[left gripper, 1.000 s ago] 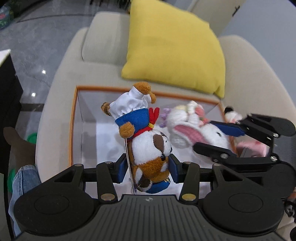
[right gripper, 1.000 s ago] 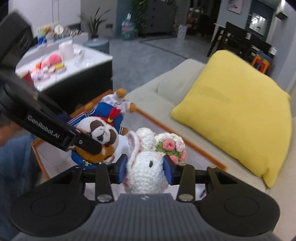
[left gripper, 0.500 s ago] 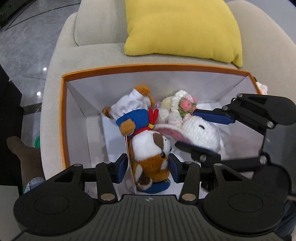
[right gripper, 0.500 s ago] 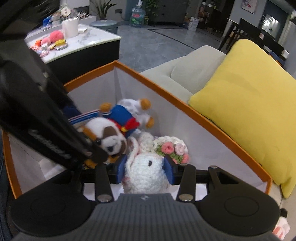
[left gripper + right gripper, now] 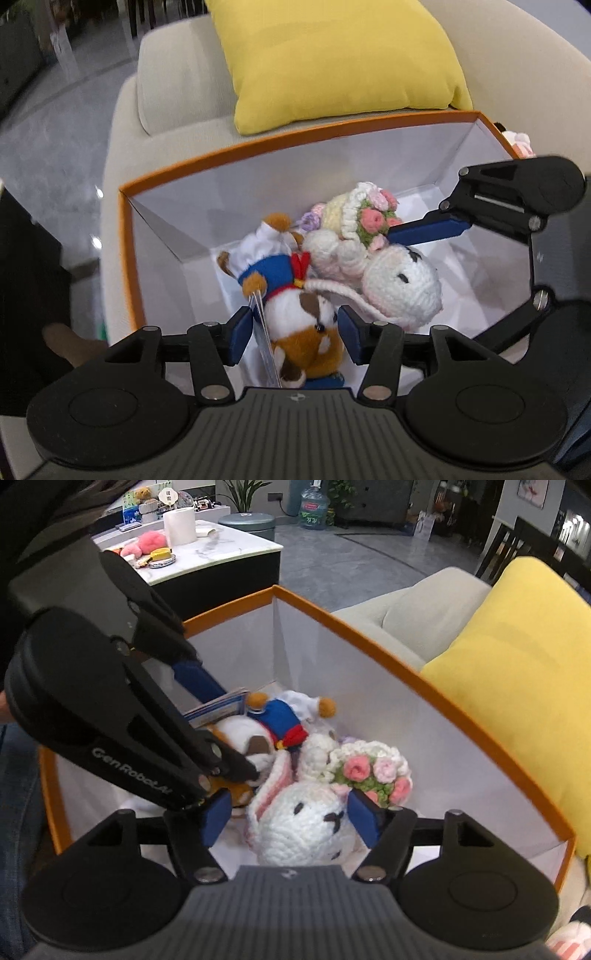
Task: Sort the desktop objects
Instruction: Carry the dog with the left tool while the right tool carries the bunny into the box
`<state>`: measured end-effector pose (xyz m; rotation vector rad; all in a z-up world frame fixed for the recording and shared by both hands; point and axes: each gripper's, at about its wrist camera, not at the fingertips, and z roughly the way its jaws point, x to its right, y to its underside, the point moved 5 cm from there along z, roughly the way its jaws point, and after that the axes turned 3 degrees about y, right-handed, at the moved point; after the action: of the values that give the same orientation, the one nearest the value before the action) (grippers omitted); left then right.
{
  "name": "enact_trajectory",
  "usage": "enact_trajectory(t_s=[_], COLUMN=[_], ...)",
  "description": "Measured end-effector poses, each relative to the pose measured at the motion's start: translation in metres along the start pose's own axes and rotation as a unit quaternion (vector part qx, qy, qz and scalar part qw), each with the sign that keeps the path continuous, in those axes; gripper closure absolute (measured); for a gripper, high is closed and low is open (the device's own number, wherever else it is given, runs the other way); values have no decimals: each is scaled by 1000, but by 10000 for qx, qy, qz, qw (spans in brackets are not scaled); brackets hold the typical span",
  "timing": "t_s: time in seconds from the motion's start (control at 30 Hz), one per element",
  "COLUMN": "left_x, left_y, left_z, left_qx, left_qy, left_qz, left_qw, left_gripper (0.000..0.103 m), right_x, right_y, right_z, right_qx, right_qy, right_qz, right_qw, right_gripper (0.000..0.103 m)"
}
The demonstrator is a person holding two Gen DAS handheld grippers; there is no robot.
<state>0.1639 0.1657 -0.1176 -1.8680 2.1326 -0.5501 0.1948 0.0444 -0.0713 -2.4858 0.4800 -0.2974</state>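
Observation:
A brown-and-white plush dog in a blue sailor suit lies in the orange-rimmed white box. My left gripper straddles it. The jaws are opening, and the pads stand a little off its sides. Beside it rests a white crocheted bunny holding a pink flower bouquet. My right gripper is around the bunny's head, jaws opening, with a clear gap at the left pad. In the right wrist view the left gripper reaches in over the dog. The left wrist view shows the right gripper around the bunny.
The box stands on a beige sofa in front of a yellow cushion. A marble-top table with toys and a paper roll is behind. Another pink-white plush lies outside the box's far corner. A person's jeans-clad leg is at the left.
Both grippers sank into the box with their toys. The right jaws spread wide off the bunny's head. The left jaws widened slightly around the dog, and the left gripper rolled.

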Motion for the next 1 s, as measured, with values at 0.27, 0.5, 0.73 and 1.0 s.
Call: enact_trajectory(t_s=[0.27,0.5,0.73,1.0], left_x=[-1,36,45,15], left_y=[18,29,26,16], left_z=[-23,-38,0,12], left_qx=[207,478,-92,-346], left_qy=[-847,-370,-347,-548], left_qz=[306,1081,1268,641], left_qw=[9957,9923,9913,9958], left_gripper=[53,61,61,64], right_x=[12,26,26,14], right_y=[9,21,26,27], right_z=[-11,-19,-21,8], right_qx=[-292,-543,-901,-1360], right_qy=[-348,-257,-135,-132], right_qz=[559,894,299,-237], right_qw=[9974,9942,9954,9903], right_gripper=[32,32,32,40])
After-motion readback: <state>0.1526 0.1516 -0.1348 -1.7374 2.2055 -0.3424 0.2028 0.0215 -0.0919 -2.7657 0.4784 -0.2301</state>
